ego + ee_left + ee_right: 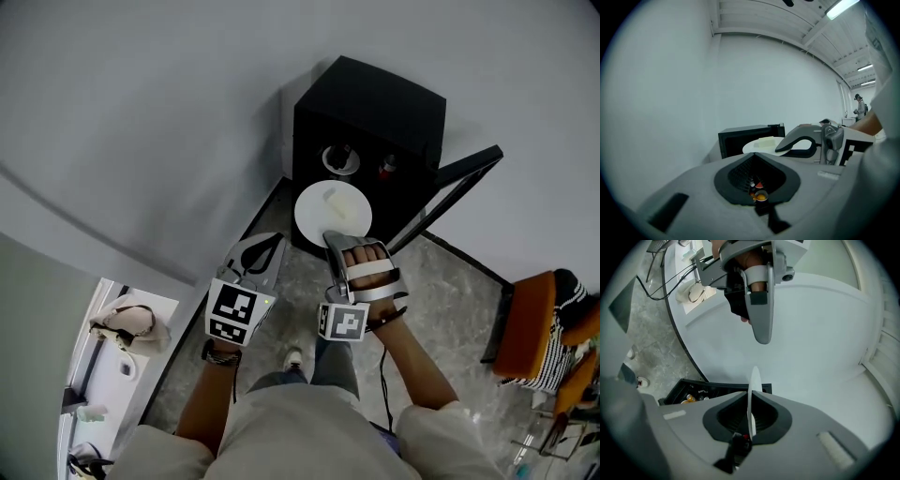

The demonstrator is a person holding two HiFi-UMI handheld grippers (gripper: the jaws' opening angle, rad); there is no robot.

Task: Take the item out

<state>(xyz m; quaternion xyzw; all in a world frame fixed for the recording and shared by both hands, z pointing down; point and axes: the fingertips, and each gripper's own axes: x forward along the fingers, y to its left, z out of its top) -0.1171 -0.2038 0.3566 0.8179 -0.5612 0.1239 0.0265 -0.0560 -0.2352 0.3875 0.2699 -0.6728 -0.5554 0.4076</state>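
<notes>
A white plate (333, 211) carrying a pale block (339, 199) hangs just in front of the open black cabinet (375, 108). My right gripper (333, 240) is shut on the plate's near rim. In the right gripper view the plate (753, 383) stands edge-on, pinched between the jaws. My left gripper (272, 246) hovers to the left of the plate, shut on nothing, with its jaws meeting at the tips. From the left gripper view, the plate (757, 146) and block (765, 142) sit beyond my closed jaws, with the right gripper (799, 144) holding them.
The cabinet's door (455, 187) swings out to the right. Inside the cabinet stand a cup (340, 159) and a small bottle (386, 169). An orange chair (527, 323) is at the right, over grey stone floor (441, 300). A white curved wall (141, 141) runs along the left.
</notes>
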